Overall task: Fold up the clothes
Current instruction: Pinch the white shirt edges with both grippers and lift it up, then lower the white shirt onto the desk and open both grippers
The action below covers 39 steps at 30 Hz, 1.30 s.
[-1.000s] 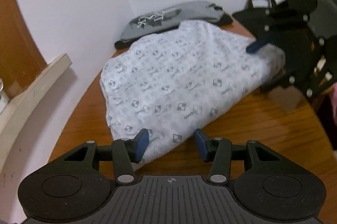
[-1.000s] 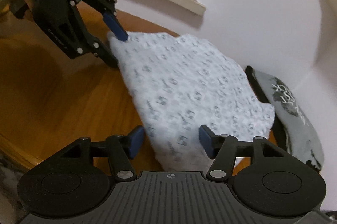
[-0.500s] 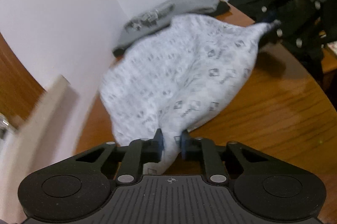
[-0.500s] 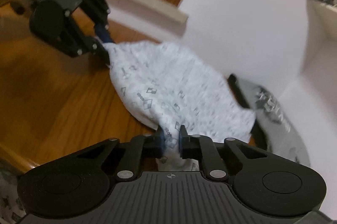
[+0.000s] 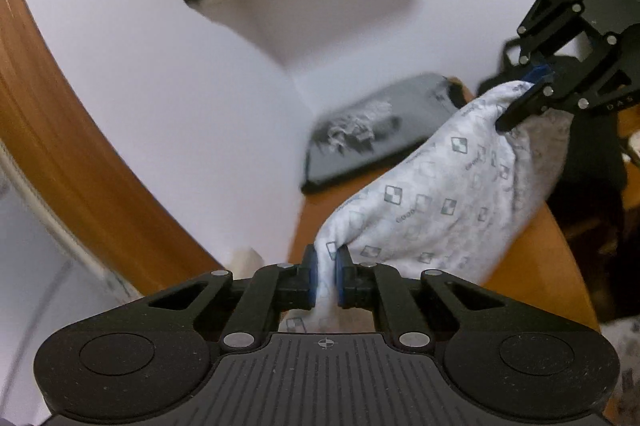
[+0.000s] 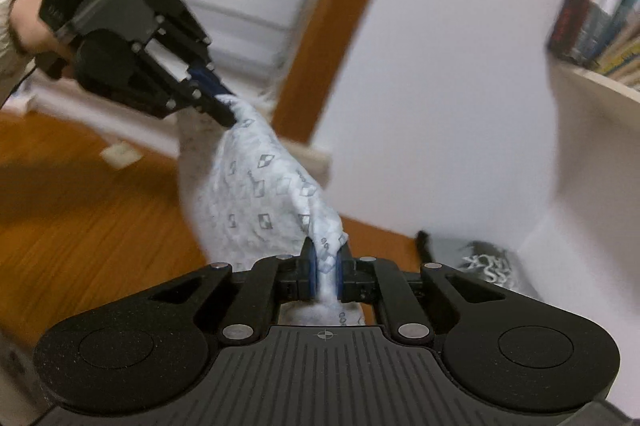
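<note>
Mid-fold, by the look of it: white patterned cloth garment with small grey square motifs [image 5: 436,201] lifted off the brown wooden bench [image 5: 532,266] and strung between the two claws, sagging in the middle. Probably a pick-up to carry one edge over or to shake it flat before laying it down again; hard to say which, given the motion blur.

Left claw [image 5: 325,276] pinched almost fully together on one end of the garment, blue pads [image 5: 312,278] pressing fabric from both sides, a tail of cloth trailing back under the jaws. Right claw [image 6: 325,276] likewise clamped tight on the other end, only a thin wad of cloth between the pads. Each claw visible from the other's camera, raised above the bench and biting a bunched corner.

Next move, as a judgement: keep both grips firm, hold the span taut, then lower together so the cloth lands smooth and not bunched. Folded grey printed garment [image 5: 372,133] lying farther back by the white wall, worth keeping clear of on the way down.
</note>
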{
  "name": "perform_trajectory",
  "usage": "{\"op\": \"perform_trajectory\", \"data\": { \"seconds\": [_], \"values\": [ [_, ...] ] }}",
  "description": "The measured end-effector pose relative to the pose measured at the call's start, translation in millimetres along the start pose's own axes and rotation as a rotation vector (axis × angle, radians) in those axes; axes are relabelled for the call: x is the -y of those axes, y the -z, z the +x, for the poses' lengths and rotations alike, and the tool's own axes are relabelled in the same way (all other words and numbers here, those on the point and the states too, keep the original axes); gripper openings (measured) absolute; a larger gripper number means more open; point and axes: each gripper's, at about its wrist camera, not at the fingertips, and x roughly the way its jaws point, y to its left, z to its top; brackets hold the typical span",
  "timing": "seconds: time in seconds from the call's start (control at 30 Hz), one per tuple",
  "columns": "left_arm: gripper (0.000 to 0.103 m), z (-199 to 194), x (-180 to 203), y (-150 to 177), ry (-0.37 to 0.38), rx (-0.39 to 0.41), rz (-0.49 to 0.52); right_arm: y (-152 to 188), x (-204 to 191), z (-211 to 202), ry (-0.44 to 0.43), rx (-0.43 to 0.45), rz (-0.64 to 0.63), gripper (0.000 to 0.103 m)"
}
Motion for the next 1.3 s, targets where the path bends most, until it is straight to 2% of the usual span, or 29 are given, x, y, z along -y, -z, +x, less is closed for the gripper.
{"op": "perform_trajectory", "data": {
  "seconds": [0.1, 0.2, 0.27, 0.3, 0.37, 0.43, 0.57, 0.67, 0.87, 0.93, 1.03, 1.07, 1.3],
  "values": [
    [0.01, 37.6, -18.9, -47.2, 0.004, -0.024, 0.018, -14.5, 45.2, 27.9, 0.005, -0.027, 0.069, 0.009],
    [0.015, 106.9, -36.5, -102.6, -0.016, -0.077, -0.001, -20.8, 93.6, 80.3, 0.05, -0.041, 0.127, 0.013],
    [0.017, 153.5, -45.0, -119.0, -0.083, -0.113, -0.043, -14.5, 123.3, 122.3, 0.147, -0.042, 0.174, 0.033],
    [0.017, 168.9, -45.7, -119.0, -0.083, -0.125, -0.061, -10.7, 137.2, 141.8, 0.204, -0.05, 0.204, 0.04],
    [0.017, 192.6, -43.9, -112.8, -0.05, -0.141, -0.091, 2.2, 159.4, 165.0, 0.171, -0.038, 0.283, 0.039],
    [0.017, 216.3, -42.0, -106.7, -0.017, -0.157, -0.122, 17.6, 167.6, 179.7, 0.146, -0.05, 0.303, 0.039],
    [0.017, 254.0, -33.2, -89.0, 0.057, -0.193, -0.198, 54.0, 166.7, 202.7, 0.052, -0.091, 0.337, 0.039],
    [0.017, 277.4, -30.6, -63.7, 0.111, -0.227, -0.27, 79.4, 157.9, 220.7, -0.032, -0.123, 0.382, 0.039],
    [0.016, 283.3, -5.4, -26.6, 0.137, -0.266, -0.349, 112.6, 111.3, 234.2, -0.093, -0.169, 0.398, 0.039],
    [0.015, 273.4, -0.5, -25.8, 0.129, -0.25, -0.383, 120.5, 100.1, 231.5, -0.087, -0.171, 0.392, 0.039],
    [0.015, 257.9, 11.4, -54.1, 0.105, -0.231, -0.349, 129.3, 84.1, 223.6, -0.082, -0.171, 0.388, 0.04],
    [0.015, 252.7, 14.8, -52.8, 0.108, -0.227, -0.357, 130.1, 79.3, 218.3, -0.082, -0.169, 0.39, 0.04],
    [0.015, 194.4, 28.8, 5.5, 0.176, -0.188, -0.454, 139.6, 39.7, 172.5, -0.104, -0.149, 0.363, 0.04]
  ]
}}
